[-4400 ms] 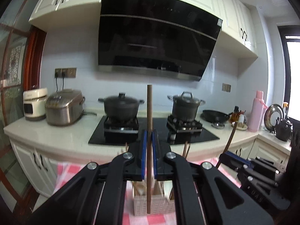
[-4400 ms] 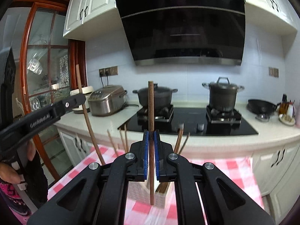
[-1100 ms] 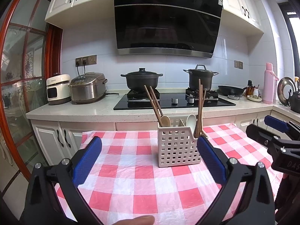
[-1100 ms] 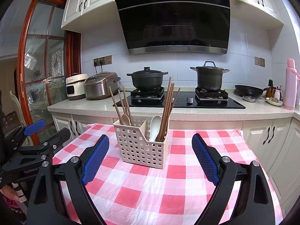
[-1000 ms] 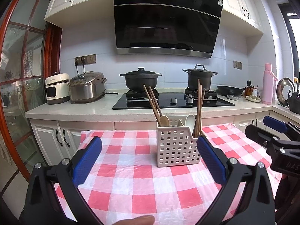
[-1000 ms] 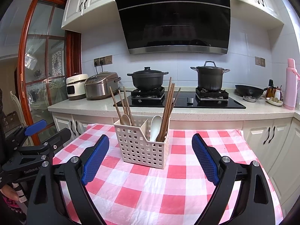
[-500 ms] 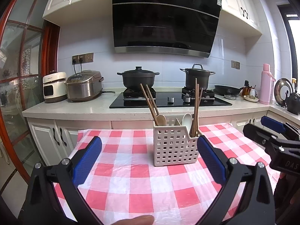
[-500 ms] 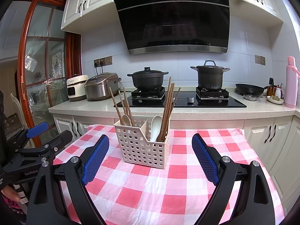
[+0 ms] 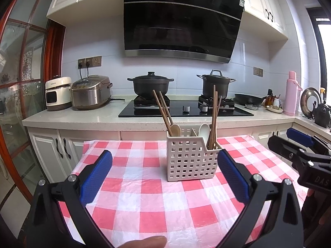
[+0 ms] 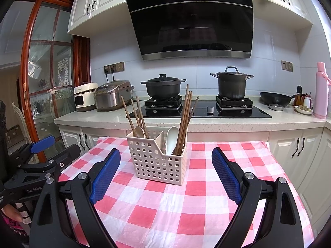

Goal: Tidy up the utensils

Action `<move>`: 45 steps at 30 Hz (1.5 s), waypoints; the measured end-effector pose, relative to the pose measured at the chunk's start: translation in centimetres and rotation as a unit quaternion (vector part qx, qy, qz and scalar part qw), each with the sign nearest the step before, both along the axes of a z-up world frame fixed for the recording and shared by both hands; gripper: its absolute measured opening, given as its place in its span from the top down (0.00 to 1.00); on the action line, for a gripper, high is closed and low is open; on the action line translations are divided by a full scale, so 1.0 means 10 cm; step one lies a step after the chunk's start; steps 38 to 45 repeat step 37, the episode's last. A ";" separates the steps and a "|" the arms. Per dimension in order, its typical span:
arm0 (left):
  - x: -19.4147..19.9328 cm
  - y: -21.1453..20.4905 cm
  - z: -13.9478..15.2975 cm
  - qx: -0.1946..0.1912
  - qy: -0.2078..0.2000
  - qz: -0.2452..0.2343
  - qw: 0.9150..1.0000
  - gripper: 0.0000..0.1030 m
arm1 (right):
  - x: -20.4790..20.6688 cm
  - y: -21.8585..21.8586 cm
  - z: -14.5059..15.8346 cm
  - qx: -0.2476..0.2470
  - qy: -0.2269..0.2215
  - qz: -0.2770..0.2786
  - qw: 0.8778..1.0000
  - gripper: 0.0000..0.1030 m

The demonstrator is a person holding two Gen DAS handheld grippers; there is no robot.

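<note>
A white perforated utensil basket [image 9: 190, 159] [image 10: 157, 161] with two compartments stands on the red-and-white checked tablecloth [image 9: 144, 202]. The left compartment holds wooden chopsticks [image 10: 134, 115] and a beige spoon [image 9: 175, 129]. The right compartment holds a white spoon [image 10: 171, 138] and several wooden chopsticks [image 10: 185, 122]. My left gripper [image 9: 164, 177] is open and empty, in front of the basket. My right gripper [image 10: 165, 173] is open and empty, also just short of the basket. Each gripper shows at the edge of the other's view.
Behind the table runs a kitchen counter [image 9: 82, 117] with a black hob, two dark pots [image 9: 150, 83], a rice cooker [image 9: 90, 92] and a pink flask [image 9: 290, 93]. White cabinet doors [image 10: 298, 150] stand below it. A glass door [image 10: 41, 82] is at the left.
4.4 s ago each gripper was shut on an upright chopstick over the basket. Both are now open and empty and drawn back; the chopsticks stand in the basket. In the last second the views barely shifted.
</note>
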State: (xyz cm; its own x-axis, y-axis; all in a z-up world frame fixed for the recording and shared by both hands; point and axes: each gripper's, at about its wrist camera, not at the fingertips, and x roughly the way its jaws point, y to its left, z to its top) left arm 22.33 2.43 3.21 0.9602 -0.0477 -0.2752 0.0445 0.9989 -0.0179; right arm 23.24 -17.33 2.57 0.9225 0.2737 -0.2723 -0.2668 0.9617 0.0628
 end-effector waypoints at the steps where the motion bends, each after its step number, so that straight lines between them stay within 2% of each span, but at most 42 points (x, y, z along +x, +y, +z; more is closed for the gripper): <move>1: 0.00 0.00 0.00 -0.001 0.000 -0.001 1.000 0.05 | 0.00 0.00 0.00 -0.001 0.000 0.000 1.000 0.18; 10: -0.03 0.00 0.01 -0.005 0.003 -0.003 1.000 0.04 | -0.05 -0.02 -0.02 0.000 -0.004 0.001 1.000 0.18; 16: -0.03 0.06 0.03 -0.036 0.012 -0.021 0.999 0.04 | -0.06 -0.04 -0.02 0.001 -0.003 0.001 1.000 0.18; 23: -0.04 0.00 -0.01 -0.018 0.010 -0.014 1.000 0.04 | -0.06 -0.04 -0.02 0.001 -0.002 0.001 1.000 0.18; 27: -0.02 0.03 -0.05 -0.031 0.012 -0.019 0.999 0.04 | -0.07 -0.06 -0.04 0.000 0.000 0.000 1.000 0.18; 29: -0.03 0.03 -0.05 -0.023 0.008 -0.010 1.000 0.05 | -0.08 -0.07 -0.04 0.000 0.001 -0.001 1.000 0.18; 45: -0.07 0.07 0.02 -0.030 0.011 -0.012 0.999 0.05 | -0.10 -0.09 -0.03 -0.004 -0.001 -0.001 1.000 0.18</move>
